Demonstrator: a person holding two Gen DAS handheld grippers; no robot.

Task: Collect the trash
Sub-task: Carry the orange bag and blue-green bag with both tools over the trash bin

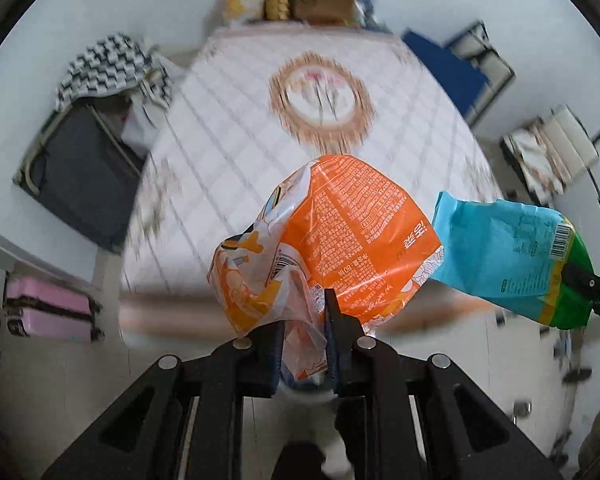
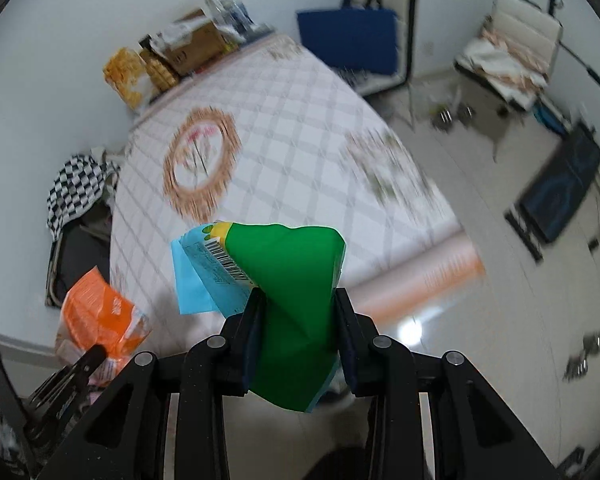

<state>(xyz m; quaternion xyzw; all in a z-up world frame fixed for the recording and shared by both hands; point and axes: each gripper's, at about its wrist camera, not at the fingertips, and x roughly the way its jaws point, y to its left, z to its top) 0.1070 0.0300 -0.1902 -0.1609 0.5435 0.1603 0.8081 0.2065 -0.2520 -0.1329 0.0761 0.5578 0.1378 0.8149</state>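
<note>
Both wrappers are lifted clear of the worktop (image 1: 228, 128): left gripper (image 1: 305, 334) pinches the orange wrapper (image 1: 340, 236), right gripper (image 2: 300, 320) the green-blue wrapper (image 2: 292, 280). Next, probably, carry them to a bin, none visible.

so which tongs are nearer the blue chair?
Right. The right tongs, shut on the green-blue bag, are on the blue chair's side; the left tongs, gripping the orange wrapper, are farther.
</note>
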